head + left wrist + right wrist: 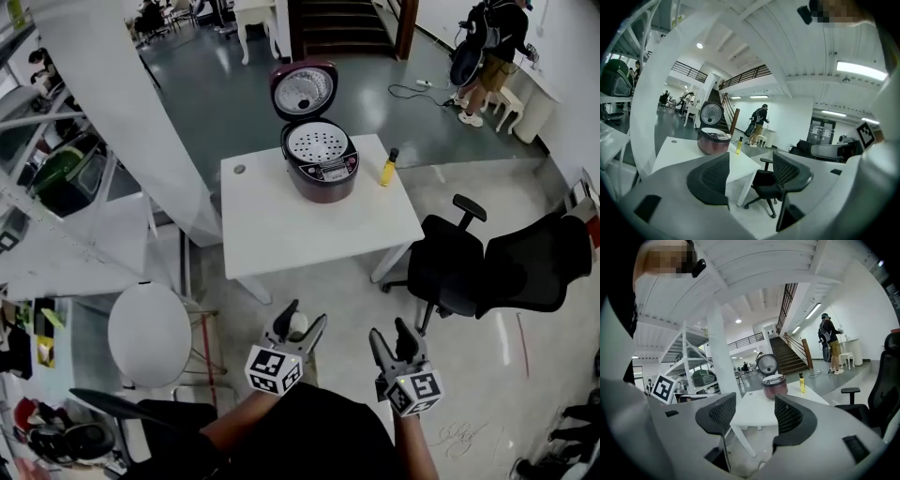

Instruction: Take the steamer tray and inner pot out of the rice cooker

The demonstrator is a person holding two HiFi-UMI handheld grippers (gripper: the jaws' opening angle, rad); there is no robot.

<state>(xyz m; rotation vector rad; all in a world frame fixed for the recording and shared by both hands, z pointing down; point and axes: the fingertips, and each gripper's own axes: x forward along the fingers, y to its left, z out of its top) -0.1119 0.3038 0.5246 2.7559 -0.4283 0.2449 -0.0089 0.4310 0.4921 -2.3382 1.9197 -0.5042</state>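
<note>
A dark red rice cooker point(321, 164) stands at the far edge of a white table point(309, 220), its lid point(303, 90) swung up. A white perforated steamer tray point(317, 142) lies in its top; the inner pot is hidden beneath it. The cooker point(713, 140) also shows far off in the left gripper view, and the cooker point(775, 385) in the right gripper view. My left gripper point(299, 322) and right gripper point(392, 340) hang well short of the table's near edge. Both stand open with nothing between the jaws.
A yellow bottle point(388, 168) stands right of the cooker. Two black office chairs point(457, 262) sit right of the table. A white round stool point(148, 333) and metal shelving point(56, 178) are at left. A person point(487, 56) stands far back right.
</note>
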